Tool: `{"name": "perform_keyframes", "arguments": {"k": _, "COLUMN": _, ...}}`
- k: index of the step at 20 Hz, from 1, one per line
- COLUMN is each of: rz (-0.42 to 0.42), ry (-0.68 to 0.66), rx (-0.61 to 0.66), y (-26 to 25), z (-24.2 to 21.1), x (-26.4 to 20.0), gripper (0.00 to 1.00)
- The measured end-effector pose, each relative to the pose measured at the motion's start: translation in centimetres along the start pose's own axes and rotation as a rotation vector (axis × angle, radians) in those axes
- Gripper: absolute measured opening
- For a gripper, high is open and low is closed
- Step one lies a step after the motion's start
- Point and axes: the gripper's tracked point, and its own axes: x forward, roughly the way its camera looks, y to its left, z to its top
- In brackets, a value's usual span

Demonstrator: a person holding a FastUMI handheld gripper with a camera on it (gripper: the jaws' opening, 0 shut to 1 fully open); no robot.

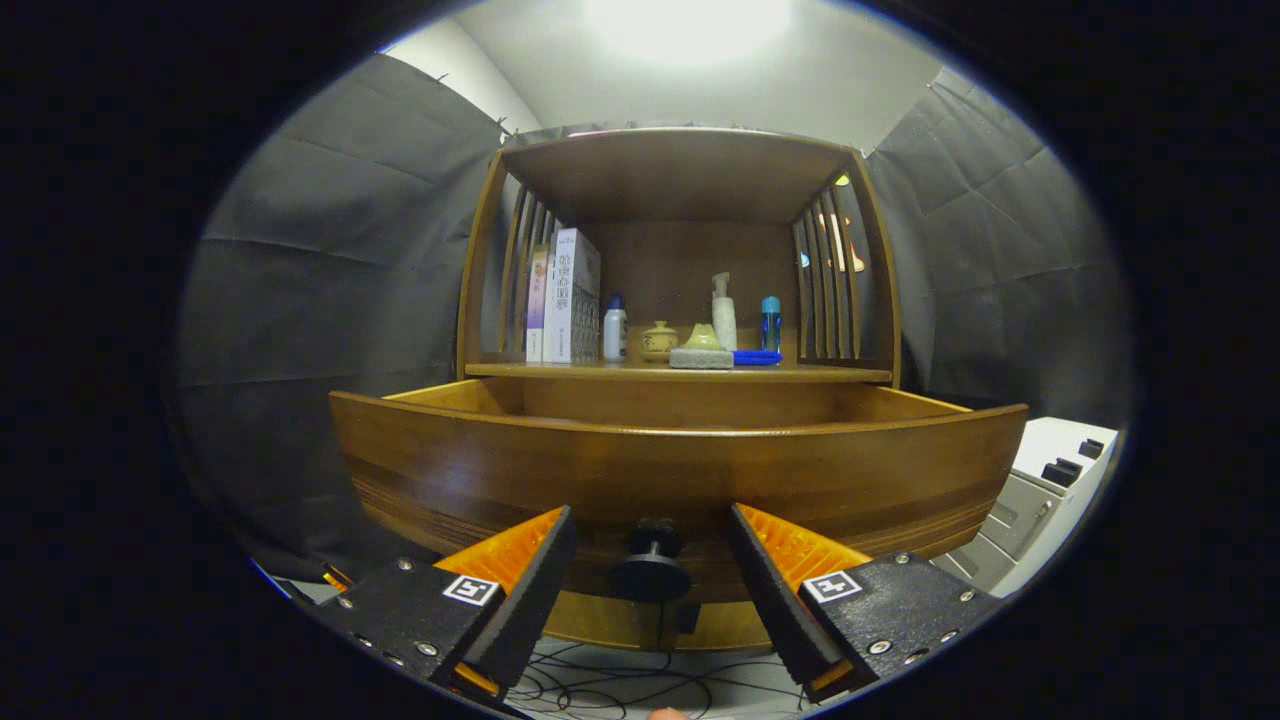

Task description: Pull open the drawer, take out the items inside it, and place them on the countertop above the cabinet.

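Observation:
A wooden cabinet stands ahead with its drawer [680,470] pulled out toward me. The drawer's dark round knob [651,570] sits between my fingers, untouched by either one. My gripper [652,560] is open, its fingers spread wide to each side of the knob. The drawer's front panel hides what lies inside it. Above the drawer runs the countertop [850,374], the floor of an open shelf. On it lie a grey sponge [700,358] and a blue pen [756,357].
Further back on the shelf stand boxes [570,296], a small white bottle [615,330], a lidded jar [659,340], a white pump bottle [723,312] and a blue-capped bottle [770,322]. A white device [1050,490] sits right of the drawer. Cables [640,685] lie on the floor below.

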Motion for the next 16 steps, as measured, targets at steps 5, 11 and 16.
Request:
{"name": "perform_keyframes", "arguments": {"k": 5, "rz": -0.016, "ry": -0.007, "rx": -0.001, "y": 0.1, "z": 0.0, "x": 0.2, "gripper": 0.94}}
{"name": "perform_keyframes", "arguments": {"k": 11, "rz": -0.07, "ry": -0.011, "rx": -0.041, "y": -0.2, "z": -0.1, "x": 0.7, "gripper": 0.94}}
{"name": "perform_keyframes", "arguments": {"k": 16, "rz": -0.059, "ry": 0.006, "rx": 0.033, "y": -0.2, "z": 0.2, "x": 1.6, "gripper": 0.96}}
